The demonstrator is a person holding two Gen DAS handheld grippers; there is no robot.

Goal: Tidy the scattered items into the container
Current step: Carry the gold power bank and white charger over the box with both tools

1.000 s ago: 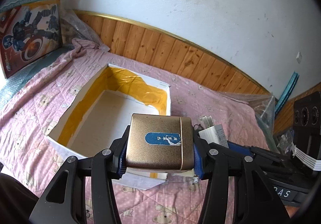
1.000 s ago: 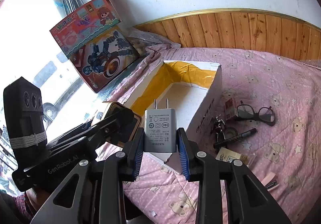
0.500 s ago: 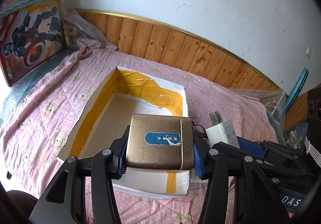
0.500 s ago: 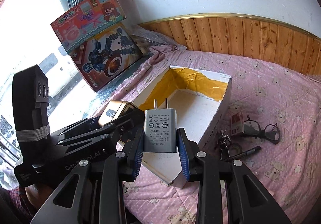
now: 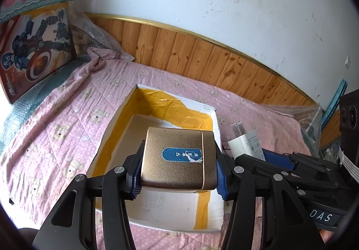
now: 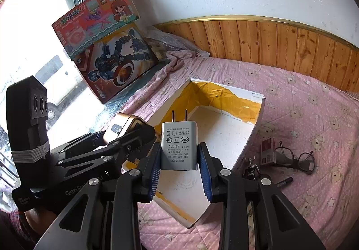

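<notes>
An open white cardboard box (image 5: 203, 111) lined with yellow tape sits on the pink bedspread; it also shows in the right wrist view (image 6: 255, 131). My left gripper (image 5: 178, 173) is shut on a gold case (image 5: 177, 158) with a blue label, held above the box's near end. My right gripper (image 6: 179, 164) is shut on a white charger plug (image 6: 179, 145), prongs up, over the box's near part. The charger also shows in the left wrist view (image 5: 246, 142), to the right of the gold case. The gold case shows left of the charger in the right wrist view (image 6: 122, 124).
Right of the box lie a small red carton (image 6: 268, 151), glasses (image 6: 296, 158), a black pen (image 6: 283, 181) and a small dark figure (image 6: 252, 168). Two toy boxes (image 5: 33, 48) lean at the left. Wood panelling (image 5: 224, 64) backs the bed.
Both grippers have risen and moved forward with their loads, so the box now lies lower and more fully beneath them. Both grips are unchanged.
</notes>
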